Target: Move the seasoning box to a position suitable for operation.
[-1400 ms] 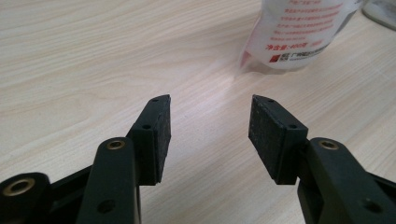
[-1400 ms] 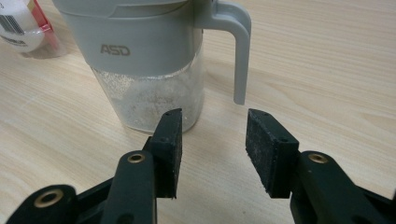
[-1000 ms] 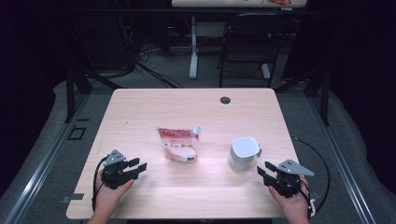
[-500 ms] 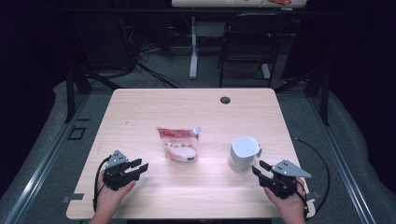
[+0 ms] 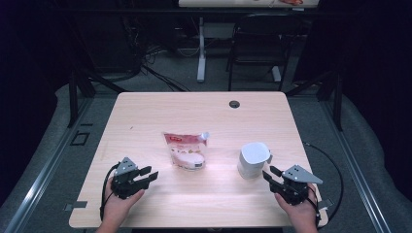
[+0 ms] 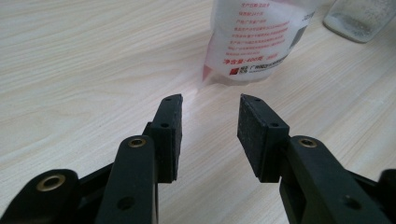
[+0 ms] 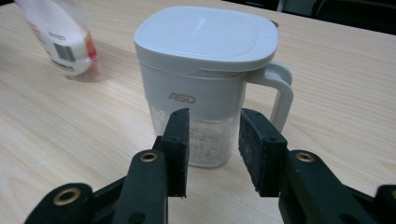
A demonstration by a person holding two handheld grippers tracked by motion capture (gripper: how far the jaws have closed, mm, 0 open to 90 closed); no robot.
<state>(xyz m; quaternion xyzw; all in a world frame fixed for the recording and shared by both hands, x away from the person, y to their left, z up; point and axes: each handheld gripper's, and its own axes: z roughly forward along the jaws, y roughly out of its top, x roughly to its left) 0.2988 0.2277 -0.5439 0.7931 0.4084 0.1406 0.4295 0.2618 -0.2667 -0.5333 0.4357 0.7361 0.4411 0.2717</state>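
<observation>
- Presently, a flat white plastic pouch with red print and a small spout (image 5: 186, 150) lies near the middle of the pale wooden table (image 5: 145, 111), its spout end toward the far side.
- To the right of the pouch, well apart from it, stands an upright white plastic jug with a flat lid and a side handle (image 5: 253, 159); in the right gripper view its lower part is clear and shows pale grains inside (image 7: 205, 84).
- At the near left of the table the person's left hand holds the left gripper (image 5: 145, 177), aimed toward the pouch and short of it.
- Seen along the left gripper (image 6: 210, 123), its two black jaws stand parted with bare table between them, and nothing is gripped; the pouch's printed end (image 6: 257, 37) lies just beyond the tips, and the jug's base shows at the upper right corner (image 6: 357, 18).
- At the near right the right hand holds the right gripper (image 5: 270, 174), pointing at the jug from just beside its base.
- Along the right gripper (image 7: 212, 140), the jaws stand apart and have just been closing; the jug sits right ahead of the tips, not between the pads, so nothing is held.
- A small dark round grommet (image 5: 234, 104) sits in the tabletop near the far edge.
</observation>
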